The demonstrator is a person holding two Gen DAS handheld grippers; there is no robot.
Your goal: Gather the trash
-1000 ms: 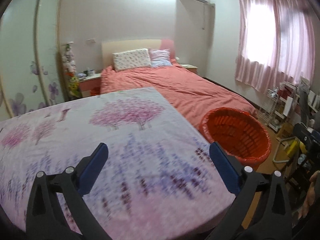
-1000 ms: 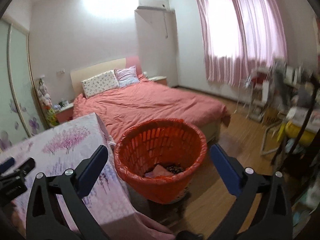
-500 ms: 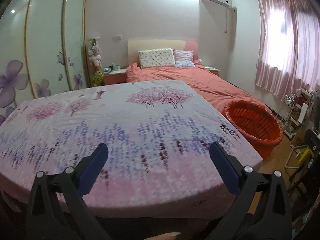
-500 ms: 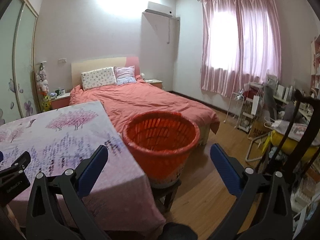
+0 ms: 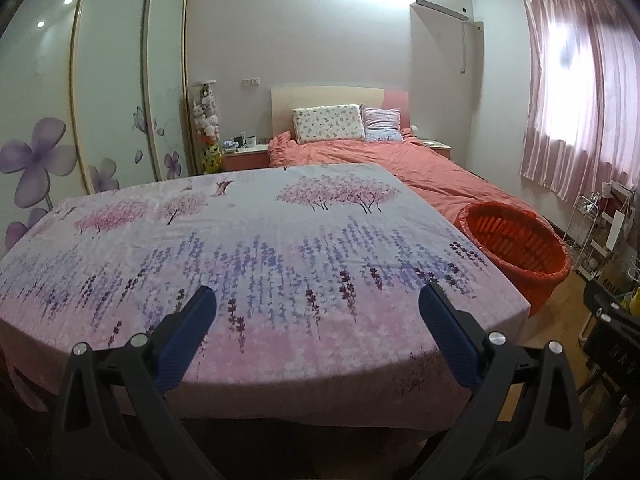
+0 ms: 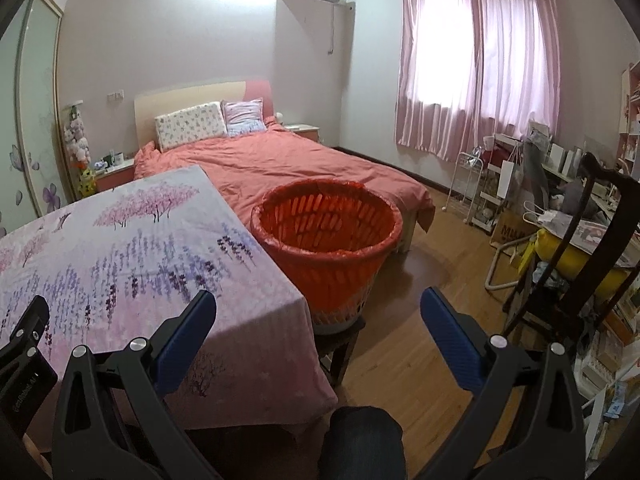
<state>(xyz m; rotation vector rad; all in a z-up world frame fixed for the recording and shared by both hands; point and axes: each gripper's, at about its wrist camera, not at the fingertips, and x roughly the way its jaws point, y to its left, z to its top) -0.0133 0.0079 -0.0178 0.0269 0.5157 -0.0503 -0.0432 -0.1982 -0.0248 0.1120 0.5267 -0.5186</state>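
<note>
An orange slatted basket (image 6: 326,236) lined with an orange bag stands on a dark stool at the right end of a table covered with a floral cloth (image 5: 248,248). The basket (image 5: 516,240) shows at the right in the left wrist view. My left gripper (image 5: 316,304) hangs open over the table's near edge, nothing between its blue pads. My right gripper (image 6: 318,304) is open too, held back from the basket and a little above its rim. No trash shows on the cloth, and the basket's bottom is hidden.
A bed with a coral cover (image 6: 288,164) lies behind the table and basket. A dark wooden chair (image 6: 592,240) and cluttered shelves (image 6: 500,184) fill the right side. Wood floor (image 6: 420,320) lies open right of the stool. A person's knee (image 6: 364,440) is at the bottom.
Both grippers have drawn back and up from the basket and table. The basket's inside with trash, seen one second ago, is now out of sight. Both stayed open.
</note>
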